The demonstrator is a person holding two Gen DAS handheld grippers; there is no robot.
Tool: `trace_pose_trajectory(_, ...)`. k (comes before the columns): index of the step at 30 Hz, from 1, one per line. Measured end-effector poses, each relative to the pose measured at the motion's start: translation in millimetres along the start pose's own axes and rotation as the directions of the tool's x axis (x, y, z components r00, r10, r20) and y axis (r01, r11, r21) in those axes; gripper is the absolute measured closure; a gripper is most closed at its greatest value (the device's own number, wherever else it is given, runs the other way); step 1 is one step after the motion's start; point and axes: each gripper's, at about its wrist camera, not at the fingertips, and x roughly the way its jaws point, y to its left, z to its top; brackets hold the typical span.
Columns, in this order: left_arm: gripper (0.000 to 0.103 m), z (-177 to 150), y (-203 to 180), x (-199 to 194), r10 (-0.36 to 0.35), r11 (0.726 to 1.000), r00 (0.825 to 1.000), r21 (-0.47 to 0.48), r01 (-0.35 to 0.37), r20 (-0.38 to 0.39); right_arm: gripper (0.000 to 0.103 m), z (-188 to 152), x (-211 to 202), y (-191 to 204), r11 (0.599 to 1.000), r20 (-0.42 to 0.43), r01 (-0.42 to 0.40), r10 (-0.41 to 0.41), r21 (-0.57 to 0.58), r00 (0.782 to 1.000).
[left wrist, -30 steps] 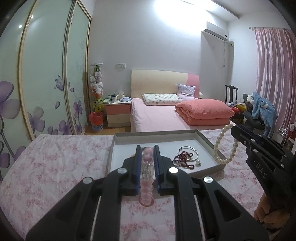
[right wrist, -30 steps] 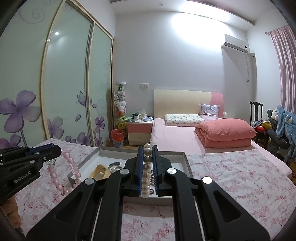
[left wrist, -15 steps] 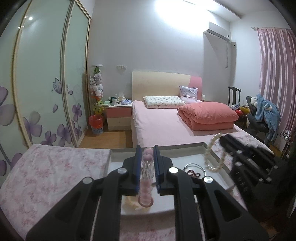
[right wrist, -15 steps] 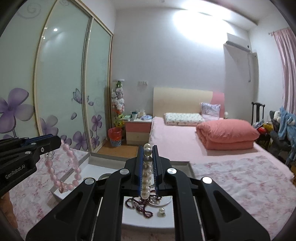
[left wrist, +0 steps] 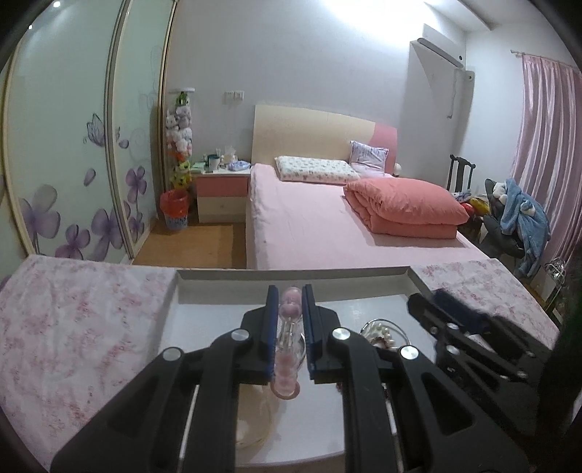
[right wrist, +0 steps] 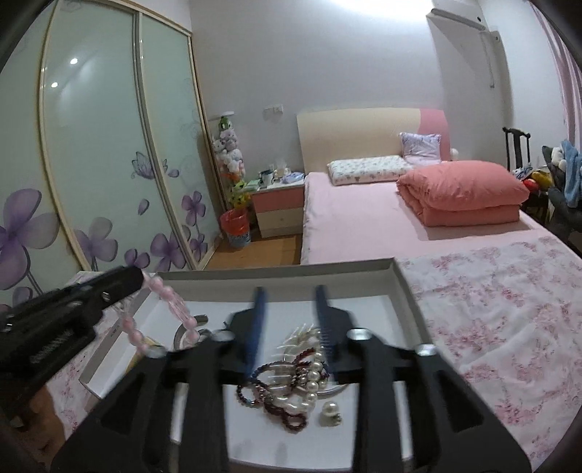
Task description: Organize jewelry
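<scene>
Bright glare blooms on the back wall [left wrist: 367,22] up top in both views, washing it out to white, so the light seems to come from a ceiling lamp just out of sight. Small reflected spots glint on the wardrobe doors [right wrist: 109,145]. Fisheye bending bows those doors, and dark vignetting eats the corners. The right gripper [right wrist: 289,324] smears with motion blur, its fingers [right wrist: 259,313] soft-edged; the left wrist view holds sharper, though grainy.

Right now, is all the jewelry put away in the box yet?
Nearly. The pearl strand already lies in the tray among dark bead bracelets, under the open right claw. The left claw holds the pink bracelet above the tray; it needs dropping in.
</scene>
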Motion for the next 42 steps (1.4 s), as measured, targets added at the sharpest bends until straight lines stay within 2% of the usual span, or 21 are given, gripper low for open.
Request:
trace_pose_trajectory(5, 0.089, -1.1, -2.0, 4.7, -0.003, 1.000, 1.000, -0.011, 0.003, -0.013, 0.061, 2.4, -10.8, -9.0, 1.000, 0.003, 0.015, -0.015, 0.003, 1.000)
trace_pose_trajectory(7, 0.084, 0.6, 2.3, 0.8, 0.003, 1.000, 1.000, -0.025, -0.003, -0.004, 0.061, 4.2, -12.3, -10.3, 1.000, 0.000, 0.021, -0.021, -0.003, 1.000)
trace_pose_trajectory(9, 0.071, 3.9, 9.1, -8.8, 0.013, 0.999, 1.000, -0.042, -0.012, 0.013, 0.061, 5.7, -16.7, -9.6, 1.000, 0.003, 0.026, -0.026, -0.016, 1.000)
trace_pose_trajectory(14, 0.065, 9.2, 28.2, -50.5, 0.060, 0.996, 0.995, -0.070, -0.055, 0.075, 0.061, 10.4, -39.2, -6.1, 1.000, 0.039, 0.021, -0.020, -0.017, 0.999)
trace_pose_trajectory(19, 0.056, -0.9, 37.7, -96.7, 0.107, 0.993, 0.987, -0.072, -0.099, 0.124, 0.060, 9.2, -70.2, 1.2, 1.000, 0.079, 0.003, -0.003, -0.002, 0.997)
trace_pose_trajectory(21, 0.047, -12.9, 41.3, -120.1, 0.131, 0.990, 0.980, -0.078, -0.121, 0.148, 0.052, 5.6, -84.2, 4.5, 1.000, 0.096, 0.005, -0.005, 0.003, 0.995)
trace_pose_trajectory(25, 0.040, -34.5, 44.5, -152.8, 0.142, 0.988, 0.975, -0.086, -0.129, 0.169, 0.048, -6.9, -105.4, 10.8, 1.000, 0.124, 0.013, -0.012, 0.000, 0.992)
trace_pose_trajectory(31, 0.028, -67.5, 43.5, -192.2, 0.173, 0.984, 0.961, -0.070, -0.162, 0.218, 0.034, -26.0, -130.5, 20.4, 1.000, 0.132, 0.019, -0.016, -0.022, 0.991)
trace_pose_trajectory(33, 0.021, -75.6, 41.5, -201.7, 0.185, 0.982, 0.954, -0.067, -0.174, 0.237, 0.028, -31.6, -138.8, 20.7, 1.000, 0.141, 0.017, -0.013, -0.022, 0.990)
trace_pose_trajectory(35, 0.018, -81.8, 38.8, -210.4, 0.191, 0.981, 0.948, -0.068, -0.179, 0.256, 0.026, -36.8, -146.0, 21.0, 0.999, 0.147, 0.018, -0.013, -0.027, 0.989)
trace_pose_trajectory(38, 0.012, -90.5, 33.5, -218.2, 0.198, 0.980, 0.943, -0.069, -0.187, 0.268, 0.017, -43.5, -156.0, 20.3, 0.999, 0.161, 0.024, -0.019, -0.034, 0.987)
trace_pose_trajectory(42, 0.006, -98.4, 33.5, -223.6, 0.198, 0.980, 0.944, -0.072, -0.185, 0.264, 0.004, -51.3, -171.0, 19.3, 0.998, 0.195, 0.037, -0.027, -0.051, 0.980)
